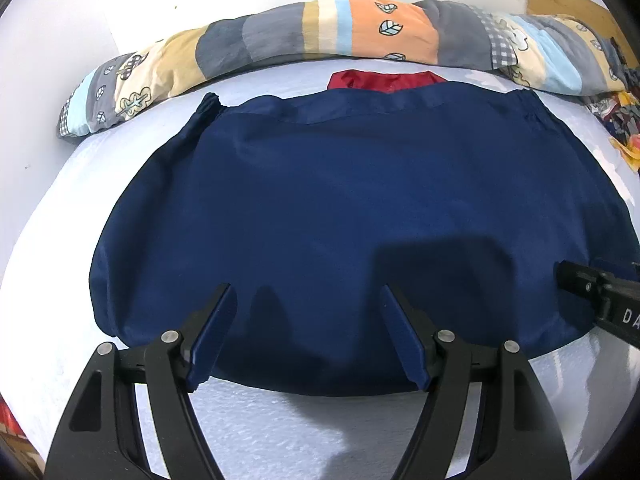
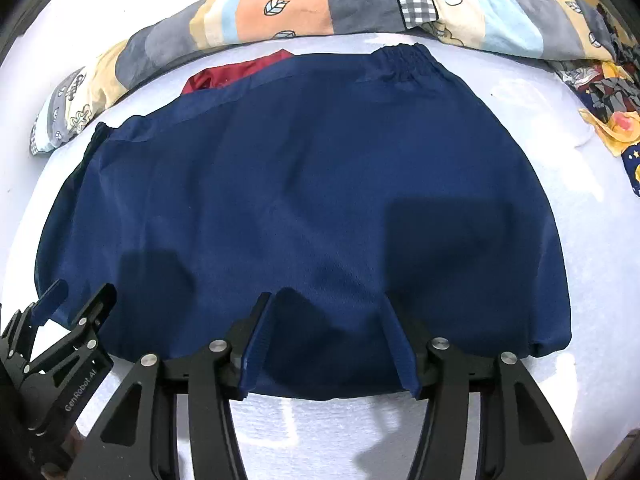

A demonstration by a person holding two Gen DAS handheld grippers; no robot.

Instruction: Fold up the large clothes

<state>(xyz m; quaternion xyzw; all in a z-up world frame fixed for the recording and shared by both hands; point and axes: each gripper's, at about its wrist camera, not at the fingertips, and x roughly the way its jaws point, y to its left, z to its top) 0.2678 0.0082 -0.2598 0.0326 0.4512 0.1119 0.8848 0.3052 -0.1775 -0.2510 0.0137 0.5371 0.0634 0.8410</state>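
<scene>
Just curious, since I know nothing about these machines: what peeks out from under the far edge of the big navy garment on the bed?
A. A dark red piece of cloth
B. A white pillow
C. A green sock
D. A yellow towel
A: a dark red piece of cloth shows just beyond the far edge of the navy garment, in front of the patchwork quilt.

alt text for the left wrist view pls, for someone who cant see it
A navy blue garment lies spread flat on a white bed, with the open left tool hovering over its near edge. A red garment peeks out behind it, before a rolled patchwork quilt. The right tool enters at right.
</scene>
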